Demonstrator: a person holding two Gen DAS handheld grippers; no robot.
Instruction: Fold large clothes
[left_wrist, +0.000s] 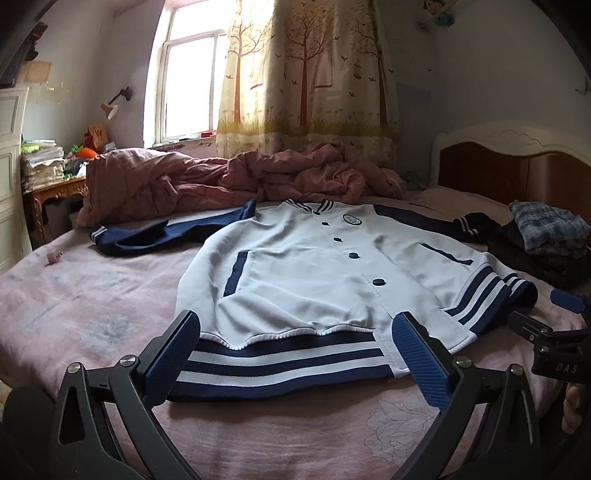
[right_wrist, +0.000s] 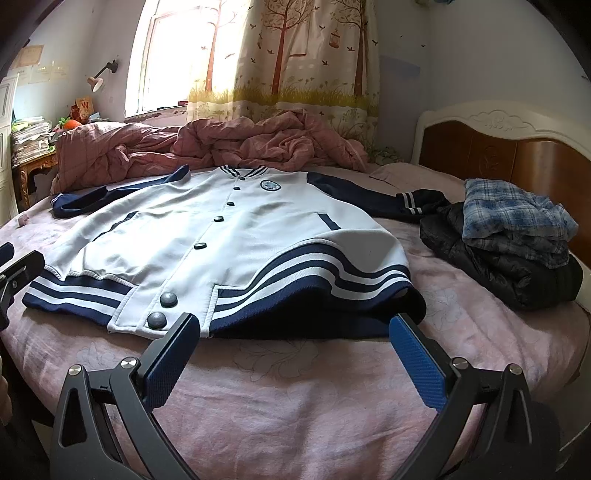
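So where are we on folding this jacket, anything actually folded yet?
Done: the jacket lies spread flat, front up, buttoned, on the bed, both sleeves out sideways. A pile of other clothes sits off to the right. In hand: nothing; the left gripper and right gripper are both open at the striped hem, gripping no cloth. Left: every fold, sleeves in first, then the body.

"DAS" in white letters on the black body of the right gripper, a "W" on the red-and-tan box by the window; round chest badge on the white-and-navy jacket unreadable.
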